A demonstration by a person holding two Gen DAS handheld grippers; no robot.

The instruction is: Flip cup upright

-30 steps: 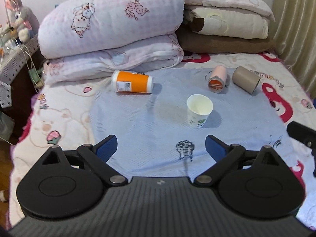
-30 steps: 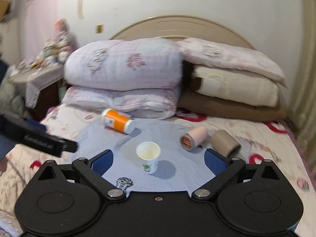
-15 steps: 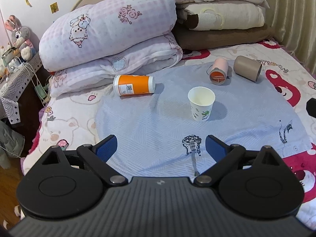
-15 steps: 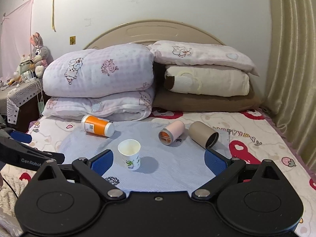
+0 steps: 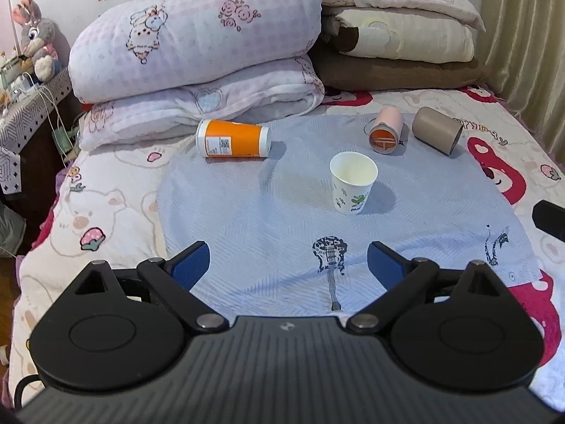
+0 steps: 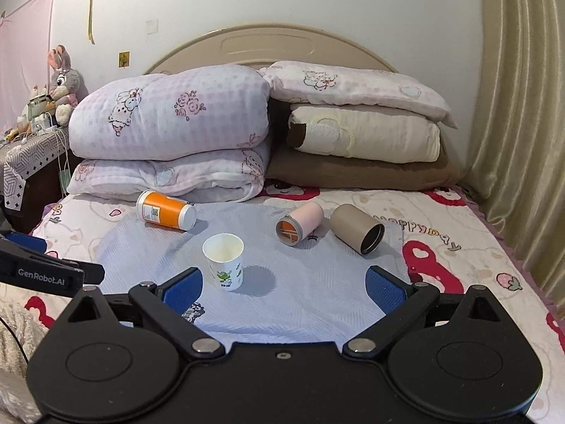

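A white paper cup [image 5: 353, 185] stands upright on the blue cloth [image 5: 265, 219]; it also shows in the right wrist view [image 6: 225, 260]. An orange cup [image 5: 233, 139] [image 6: 166, 209], a pink cup [image 5: 385, 130] [image 6: 300, 223] and a tan cup [image 5: 436, 130] [image 6: 356, 228] lie on their sides behind it. My left gripper [image 5: 287, 266] is open and empty, well short of the paper cup. My right gripper [image 6: 284, 288] is open and empty, with the paper cup just beyond its left finger.
Folded quilts [image 6: 169, 130] and stacked pillows [image 6: 360, 134] fill the head of the bed. A side table with a plush rabbit [image 6: 63, 81] stands at the left. A curtain [image 6: 522, 106] hangs at the right. The left gripper's body [image 6: 39, 272] shows at the right view's left edge.
Both grippers have drawn back and risen slightly; the cups appear further off. The cups have not moved. Both grippers stay open.
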